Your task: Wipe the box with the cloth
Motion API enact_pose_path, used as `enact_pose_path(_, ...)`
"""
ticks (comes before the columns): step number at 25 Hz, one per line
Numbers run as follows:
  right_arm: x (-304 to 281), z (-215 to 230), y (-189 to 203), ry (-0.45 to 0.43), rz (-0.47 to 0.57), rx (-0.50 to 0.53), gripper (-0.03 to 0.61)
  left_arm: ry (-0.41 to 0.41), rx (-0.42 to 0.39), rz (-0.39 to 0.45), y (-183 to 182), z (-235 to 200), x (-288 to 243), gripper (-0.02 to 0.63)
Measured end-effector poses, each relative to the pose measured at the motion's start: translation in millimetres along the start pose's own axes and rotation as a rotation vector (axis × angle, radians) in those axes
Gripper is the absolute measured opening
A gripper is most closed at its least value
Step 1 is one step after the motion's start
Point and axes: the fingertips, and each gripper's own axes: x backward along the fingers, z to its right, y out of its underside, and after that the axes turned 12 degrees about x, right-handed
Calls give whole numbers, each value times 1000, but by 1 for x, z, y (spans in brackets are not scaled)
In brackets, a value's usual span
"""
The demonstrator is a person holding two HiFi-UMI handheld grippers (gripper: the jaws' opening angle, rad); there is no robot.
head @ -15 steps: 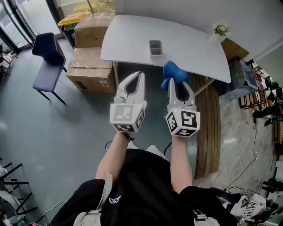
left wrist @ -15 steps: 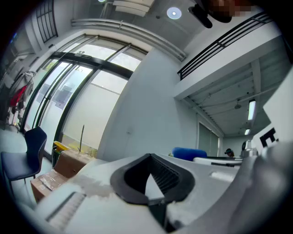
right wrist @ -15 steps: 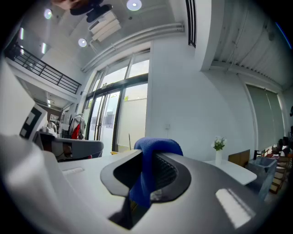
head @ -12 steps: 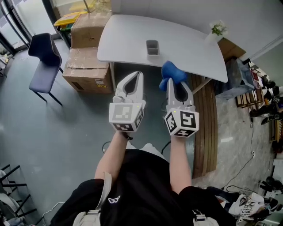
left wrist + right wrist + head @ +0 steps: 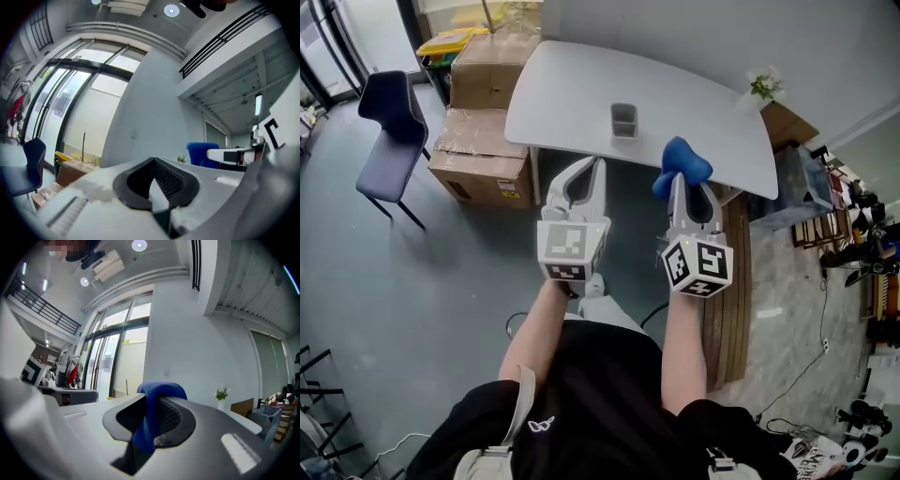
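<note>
Rightward goes the right gripper [image 5: 680,181] since a moment ago, sliding away from its partner so the gap between the two is wider, while the left gripper [image 5: 598,165] holds about where it was. Both are held level in front of the person, side by side. The right one's jaws are pinching a blue cloth [image 5: 682,161], which bunches up in a lump past its tips and hangs down between the ribbed pads [image 5: 171,416]. The left one's jaws are pressed together with nothing between them. Ahead of the left gripper's tips and a little to their right, a small grey box [image 5: 624,121] stands upright on the white table [image 5: 562,89], well apart from both tools and off to the left of the cloth. Beyond the left gripper's outer side, cardboard boxes [image 5: 483,150] are stacked on the floor beside a dark blue chair [image 5: 386,131].
</note>
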Motion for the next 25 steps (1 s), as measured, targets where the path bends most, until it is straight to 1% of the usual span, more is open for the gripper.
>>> enact_pose_path(6, -52, 17, 6, -29, 45, -27, 54, 35, -75, 4, 1, -4, -47, 0)
enact_pose_path(8, -74, 24, 10, -44, 56, -41, 54, 30, -103, 0, 0, -9, -68, 0)
enact_pose_path(13, -137, 57, 19, -76, 69, -79, 54, -3, -145, -24, 3, -23, -130, 0)
enact_pose_path(19, -213, 97, 56, -94, 28, -104, 54, -39, -228, -161, 40, -51, -210, 0)
enact_pose_path(25, -274, 146, 83, -136, 22, -127, 54, -45, -256, -231, 71, -59, -280, 0)
